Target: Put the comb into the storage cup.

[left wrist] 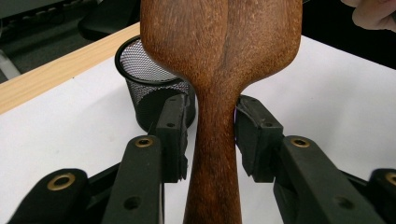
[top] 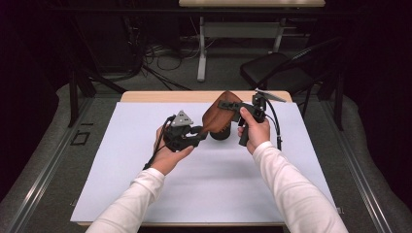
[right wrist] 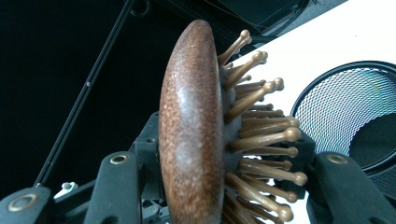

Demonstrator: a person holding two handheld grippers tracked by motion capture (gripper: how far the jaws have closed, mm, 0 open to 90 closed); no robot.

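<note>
— Wooden hairbrush point(left wrist: 219, 56) first, closest to the lens: where does it sit?

— Held up above the middle of the desk point(top: 145, 184), between both hands. In the left gripper view its narrow neck runs up between the jaws, and the broad back of the head spreads out above them.

— Is the left claw point(top: 197, 132) gripping it?

— Loosely at best. The right-hand pad touches the neck; on the other side a thin gap shows, so it reads as released.

— And the right claw point(top: 228, 104)?

— Clenched on the brush head. One jaw presses the rounded wooden back, the other sits among the ball-tipped bristles point(right wrist: 261, 140).

— Anything nearby?

— A black mesh cup point(top: 219, 133) stands upright on the white desk cover, just beneath the brush. Farther off, beyond the desk's far edge, a dark chair point(top: 279, 70).
</note>
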